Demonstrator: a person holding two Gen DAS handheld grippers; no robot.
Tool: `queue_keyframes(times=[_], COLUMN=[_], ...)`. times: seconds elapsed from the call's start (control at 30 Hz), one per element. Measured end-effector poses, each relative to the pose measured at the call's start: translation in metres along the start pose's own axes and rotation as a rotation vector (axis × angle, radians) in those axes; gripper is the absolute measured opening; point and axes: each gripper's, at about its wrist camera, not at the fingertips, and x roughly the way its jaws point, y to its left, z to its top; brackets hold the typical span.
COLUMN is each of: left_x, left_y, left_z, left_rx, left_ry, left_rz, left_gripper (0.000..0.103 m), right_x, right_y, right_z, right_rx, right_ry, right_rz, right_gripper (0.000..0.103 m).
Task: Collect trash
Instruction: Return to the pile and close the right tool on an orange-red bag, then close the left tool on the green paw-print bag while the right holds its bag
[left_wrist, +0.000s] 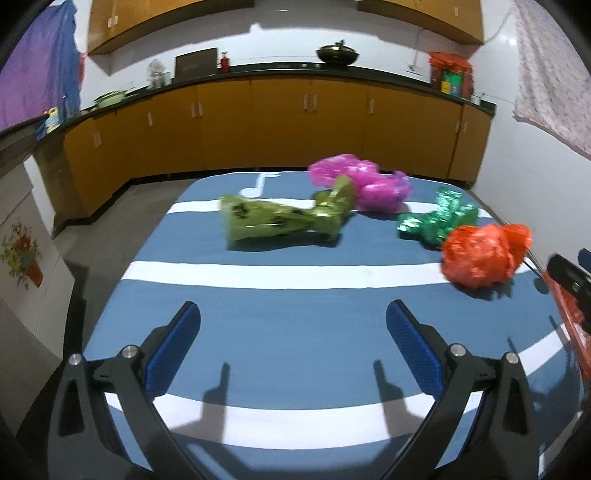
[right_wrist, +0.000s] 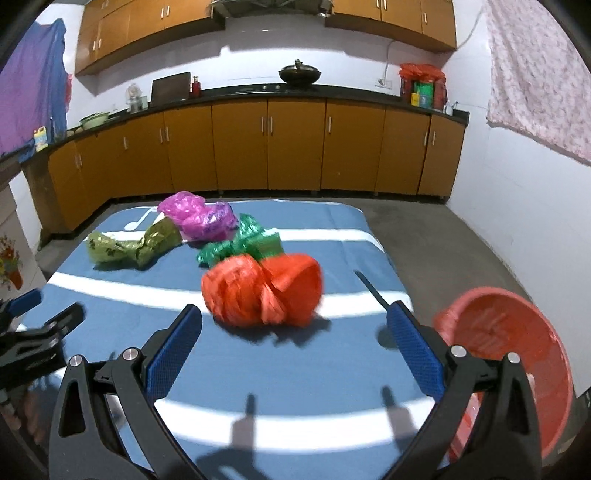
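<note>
Four crumpled bags lie on one blue cloth (right_wrist: 303, 362) with white stripes: one olive bag (right_wrist: 133, 245) at centre left of the right wrist view, one pink bag (right_wrist: 197, 216) above it, one green bag (right_wrist: 243, 245) at centre, and one orange bag (right_wrist: 258, 295) just below that. One red basin (right_wrist: 513, 354) sits at lower right. Two grippers show, each with two blue-padded fingers spread wide: the right gripper (right_wrist: 294, 343) at the bottom of its own view, the left gripper (left_wrist: 293, 338) at the bottom of the left wrist view. One wok (right_wrist: 300, 75) stands on the counter at top centre.
</note>
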Motion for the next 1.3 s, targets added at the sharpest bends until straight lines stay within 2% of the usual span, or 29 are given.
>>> queue_keyframes(times=[0.2,0.37,0.4,0.57,0.67,0.8,0.93,1.17,1.2,1.3], left_x=[0.004,0.010,0.012,0.016,0.018,0.023,0.041,0.076,0.080,0.099], left_y=[0.023,0.031,0.031,0.026,0.022,0.027,0.041,0.056,0.055,0.049], left_z=[0.003,0.006,0.007,0.012,0.017,0.030,0.049,0.079,0.081,0.086], left_rx=[-0.042,-0.055,-0.053,-0.047,-0.034,-0.025,-0.051,-0.136,-0.131,-0.092], left_ry=[0.001,0.001,0.002,0.002,-0.013,-0.040,-0.027,0.019,0.023,0.069], left_rz=[0.023,0.027,0.025,0.007,0.004,0.015,0.032,-0.015,-0.011,0.012], left_gripper=[0.099,0.099,0.099,0.099,0.099,0.099,0.099,0.098,0.097,0.082], right_x=[0.036,0.056,0.058,0.060,0.058,0.051,0.046,0.038,0.037,0.035], right_y=[0.012,0.020,0.020,0.019,0.023,0.023,0.018,0.017,0.018,0.017], right_z=[0.016,0.009,0.006,0.004,0.001,-0.003,-0.008,-0.013,-0.014,-0.014], right_rx=[-0.027,-0.078,-0.086,-0.083,-0.101,-0.092,-0.067,-0.093,-0.102,-0.113], right_ry=[0.022,0.090,0.109,0.167,0.174,0.180,0.185,0.183,0.182,0.181], right_rz=[-0.008,0.001,0.014,0.094,0.109,0.126,0.139,0.135,0.132,0.128], right_gripper=[0.100,0.099,0.097,0.054,0.036,0.031,0.029,0.029,0.029,0.029])
